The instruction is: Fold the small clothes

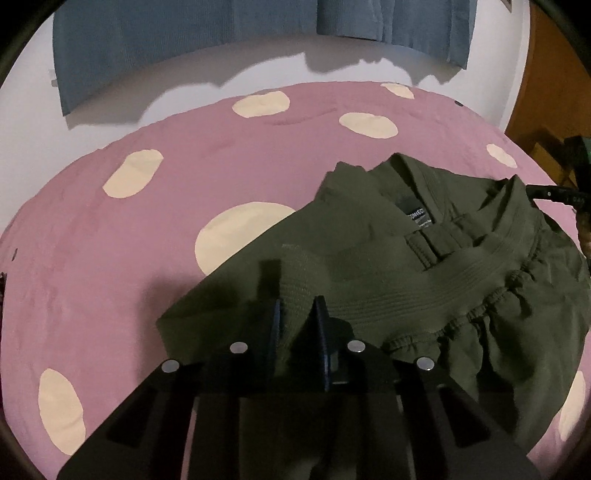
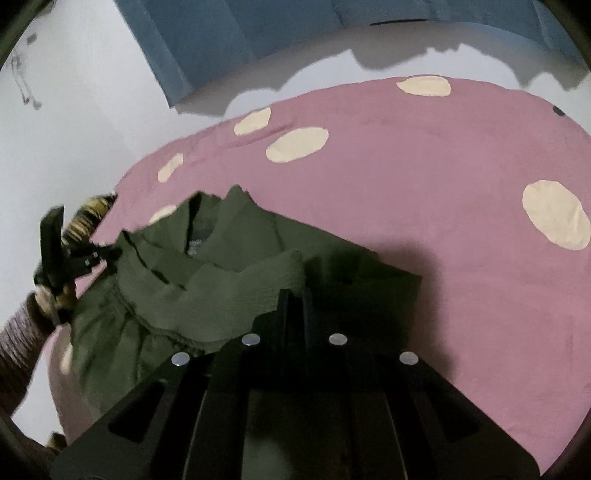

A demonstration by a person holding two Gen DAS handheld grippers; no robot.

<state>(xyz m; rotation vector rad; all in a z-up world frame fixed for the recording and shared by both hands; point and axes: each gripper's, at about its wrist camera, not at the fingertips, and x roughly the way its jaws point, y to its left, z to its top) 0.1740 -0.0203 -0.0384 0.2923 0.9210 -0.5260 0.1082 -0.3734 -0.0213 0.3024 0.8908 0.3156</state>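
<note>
A pair of dark olive green shorts (image 1: 424, 266) with an elastic waistband lies bunched on a pink bed cover with cream dots (image 1: 166, 221). My left gripper (image 1: 298, 314) is shut on the waistband at one end and holds it up. My right gripper (image 2: 295, 295) is shut on the other end of the shorts (image 2: 207, 280). Each gripper shows in the other's view: the right one at the far right edge (image 1: 554, 194), the left one at the far left edge (image 2: 99, 254). The legs of the shorts hang down toward me.
A blue cloth (image 1: 184, 33) hangs on the white wall behind the bed. A wooden panel (image 1: 554, 74) stands at the right. The pink cover (image 2: 424, 192) spreads wide beyond the shorts. A sleeved arm (image 2: 18, 332) shows at the left edge.
</note>
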